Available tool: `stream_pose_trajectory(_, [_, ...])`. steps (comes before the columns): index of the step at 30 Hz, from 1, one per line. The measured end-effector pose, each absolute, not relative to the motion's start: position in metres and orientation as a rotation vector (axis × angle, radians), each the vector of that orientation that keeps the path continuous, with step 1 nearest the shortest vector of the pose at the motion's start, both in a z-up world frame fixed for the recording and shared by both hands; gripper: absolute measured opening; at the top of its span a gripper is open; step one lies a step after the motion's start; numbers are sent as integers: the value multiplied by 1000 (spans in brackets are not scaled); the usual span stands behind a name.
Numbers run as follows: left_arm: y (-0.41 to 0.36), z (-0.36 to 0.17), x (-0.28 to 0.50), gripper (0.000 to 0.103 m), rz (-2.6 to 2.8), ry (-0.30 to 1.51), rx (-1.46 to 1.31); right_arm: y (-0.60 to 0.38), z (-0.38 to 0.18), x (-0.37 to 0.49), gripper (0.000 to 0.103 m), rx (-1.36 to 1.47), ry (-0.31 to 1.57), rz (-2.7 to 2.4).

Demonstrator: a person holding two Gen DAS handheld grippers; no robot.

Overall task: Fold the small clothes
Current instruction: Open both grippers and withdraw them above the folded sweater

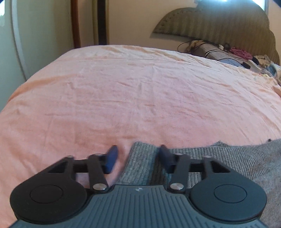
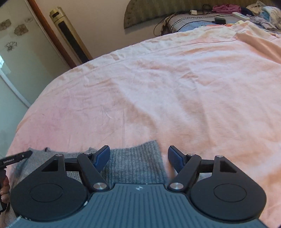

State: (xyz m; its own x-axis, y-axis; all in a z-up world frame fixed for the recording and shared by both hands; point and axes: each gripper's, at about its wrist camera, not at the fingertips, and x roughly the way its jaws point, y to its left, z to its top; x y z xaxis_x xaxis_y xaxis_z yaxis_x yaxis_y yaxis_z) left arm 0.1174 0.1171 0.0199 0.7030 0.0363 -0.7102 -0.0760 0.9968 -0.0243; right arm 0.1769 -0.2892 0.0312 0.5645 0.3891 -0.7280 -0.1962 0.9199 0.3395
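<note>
A grey ribbed knit garment [image 1: 219, 163] lies flat on the pink bedsheet [image 1: 133, 91] at the near edge. My left gripper [image 1: 138, 158] hangs over the garment's left end. It is open: one blue pad is above the bare sheet, the other above the knit, and neither presses on it. In the right wrist view the same garment [image 2: 135, 166] ends in a square corner. My right gripper [image 2: 138, 158] stands open over that end, and its right pad is past the cloth's edge. A black bar of the left tool [image 2: 16, 157] and a person's hand [image 2: 4, 190] show at the far left.
The bed's far side holds a pile of clothes [image 1: 240, 51], cables and a charger [image 2: 220, 21], a white remote [image 2: 239, 15] and a padded headboard [image 1: 219, 24]. A wardrobe door [image 1: 35, 35] and a gold tower fan [image 2: 70, 35] stand left of the bed.
</note>
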Motion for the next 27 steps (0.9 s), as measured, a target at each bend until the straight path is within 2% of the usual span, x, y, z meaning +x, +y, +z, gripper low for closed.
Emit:
stream_pose_trajectory(1, [116, 22, 112, 4, 63, 765, -40, -286, 31, 178, 13, 239, 939, 375])
stream_pose_trajectory(4, [124, 22, 103, 4, 137, 716, -12, -295, 39, 174, 14, 278, 865, 348])
stream_pose_trajectory(9, [123, 13, 103, 5, 149, 705, 53, -304, 20, 170, 13, 342, 846, 309])
stream_pose_trajectory(10, [120, 16, 103, 7, 152, 705, 73, -303, 21, 169, 17, 347, 848, 308])
stream_pose_trajectory(11, [118, 22, 103, 8, 149, 701, 76, -303, 25, 167, 30, 360, 853, 306])
stream_pose_trajectory(12, [117, 29, 100, 8, 146, 691, 67, -302, 32, 162, 38, 361, 845, 287])
stream_pose_trajectory(13, [115, 39, 94, 10, 147, 668, 55, -301, 43, 155, 53, 344, 801, 273])
stream_pose_trajectory(14, [111, 48, 87, 15, 147, 637, 39, -299, 53, 146, 62, 322, 743, 273])
stream_pose_trajectory(15, [107, 54, 82, 19, 128, 613, 29, -295, 62, 138, 66, 311, 695, 288])
stream_pose_trajectory(16, [99, 58, 80, 36, 98, 601, 26, -290, 68, 134, 70, 315, 677, 312])
stream_pose_trajectory(17, [88, 58, 81, 62, 72, 608, 30, -282, 69, 133, 71, 317, 681, 336])
stream_pose_trajectory(18, [77, 54, 83, 71, 58, 618, 41, -273, 68, 133, 71, 302, 695, 353])
stream_pose_trajectory(19, [68, 48, 85, 74, 48, 620, 55, -260, 63, 135, 74, 259, 715, 360])
stream_pose_trajectory(23, [64, 10, 98, 75, 85, 710, 39, -232, 25, 145, 78, 44, 814, 259])
stream_pose_trajectory(24, [71, 9, 98, 76, 73, 717, -11, -235, 17, 137, 79, -5, 739, 271])
stream_pose_trajectory(25, [76, 10, 98, 77, 69, 720, -30, -240, 13, 135, 88, -7, 735, 261])
stream_pose_trajectory(27, [74, 8, 97, 78, 64, 720, -19, -251, 15, 137, 87, 72, 728, 255])
